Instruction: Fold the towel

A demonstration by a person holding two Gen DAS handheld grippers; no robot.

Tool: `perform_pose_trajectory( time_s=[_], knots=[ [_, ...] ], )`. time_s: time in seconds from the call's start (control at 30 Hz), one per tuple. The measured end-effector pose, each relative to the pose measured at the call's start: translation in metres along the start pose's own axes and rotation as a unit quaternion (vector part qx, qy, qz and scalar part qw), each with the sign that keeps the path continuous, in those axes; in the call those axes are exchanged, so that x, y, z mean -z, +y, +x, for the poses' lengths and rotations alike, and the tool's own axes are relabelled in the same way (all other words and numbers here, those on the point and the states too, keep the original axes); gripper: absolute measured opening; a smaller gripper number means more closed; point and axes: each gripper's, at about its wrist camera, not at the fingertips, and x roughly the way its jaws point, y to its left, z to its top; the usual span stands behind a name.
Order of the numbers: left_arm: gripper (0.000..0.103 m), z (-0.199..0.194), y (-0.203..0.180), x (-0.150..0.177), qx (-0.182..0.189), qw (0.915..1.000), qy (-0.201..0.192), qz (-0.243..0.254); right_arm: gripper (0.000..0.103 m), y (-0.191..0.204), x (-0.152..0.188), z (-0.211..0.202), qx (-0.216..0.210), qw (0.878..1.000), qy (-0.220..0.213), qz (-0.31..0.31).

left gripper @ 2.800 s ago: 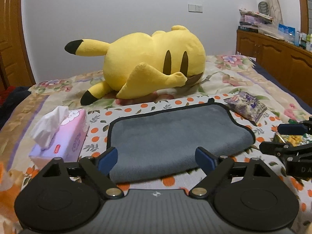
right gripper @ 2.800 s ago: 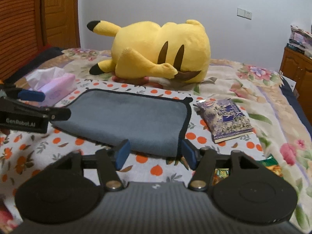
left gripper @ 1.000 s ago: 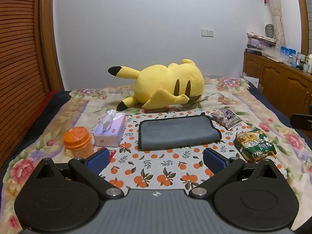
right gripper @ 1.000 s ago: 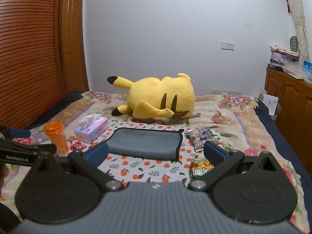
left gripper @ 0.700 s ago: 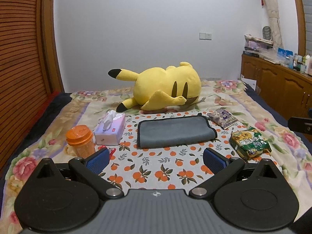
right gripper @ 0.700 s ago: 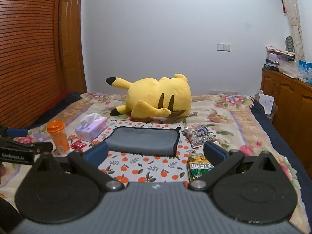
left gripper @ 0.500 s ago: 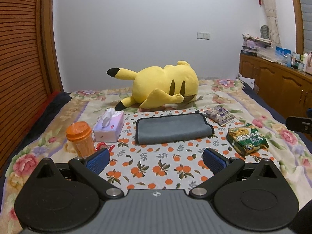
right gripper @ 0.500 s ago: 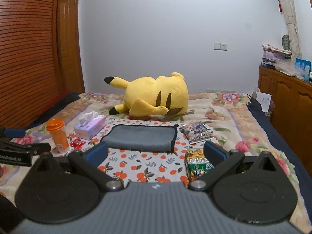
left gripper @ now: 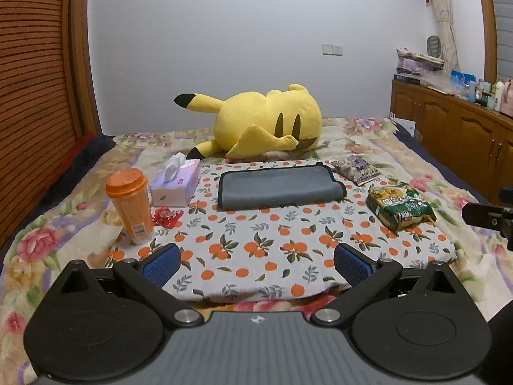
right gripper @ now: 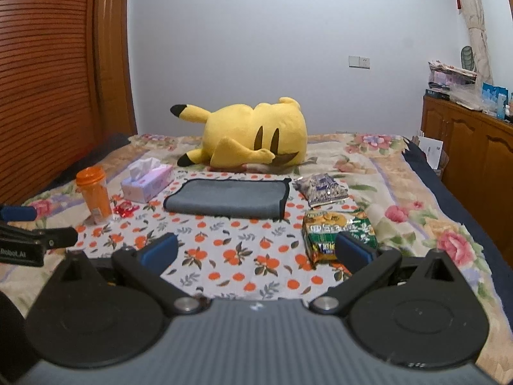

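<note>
A grey towel with black trim (left gripper: pixel 279 187) lies folded flat on the orange-patterned cloth (left gripper: pixel 256 243) on the bed; it also shows in the right wrist view (right gripper: pixel 226 199). My left gripper (left gripper: pixel 256 264) is open and empty, well back from the towel near the cloth's front edge. My right gripper (right gripper: pixel 256 252) is open and empty, also far from the towel. Each gripper's tip shows at the edge of the other's view.
A yellow plush toy (left gripper: pixel 266 122) lies behind the towel. A tissue box (left gripper: pixel 176 184), an orange bottle (left gripper: pixel 130 203) and a red wrapper (left gripper: pixel 166 216) stand left. Two snack bags (left gripper: pixel 399 205) (left gripper: pixel 356 166) lie right. A wooden cabinet (left gripper: pixel 455 122) runs along the right.
Both grippers have pulled back from the towel, which now looks smaller and farther away. Both jaws stay open. The towel has not moved.
</note>
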Motion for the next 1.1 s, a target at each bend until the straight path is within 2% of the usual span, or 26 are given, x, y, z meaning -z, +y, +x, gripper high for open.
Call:
perform_pose_trajectory(
  time_s=[0.6,0.73,0.87,1.1],
  knots=[
    [0.103,-0.007,-0.001,0.029,-0.004,1.0000,0.008,-0.004,0.103,0.012,0.025,-0.002,-0.002,1.000,0.010,-0.010],
    [0.103,-0.009,-0.006,0.031,-0.010,0.9999,-0.002,0.011,0.103,0.013,0.028,-0.001,0.007,1.000,0.012,-0.018],
    [0.103,-0.013,-0.009,0.032,-0.012,0.9996,-0.016,0.021,0.103,0.013,0.029,-0.007,0.009,1.000,-0.005,-0.021],
    [0.103,-0.017,-0.009,0.033,-0.011,0.9992,-0.031,0.020,0.103,0.008,0.029,-0.009,0.009,1.000,-0.018,-0.012]
  ],
)
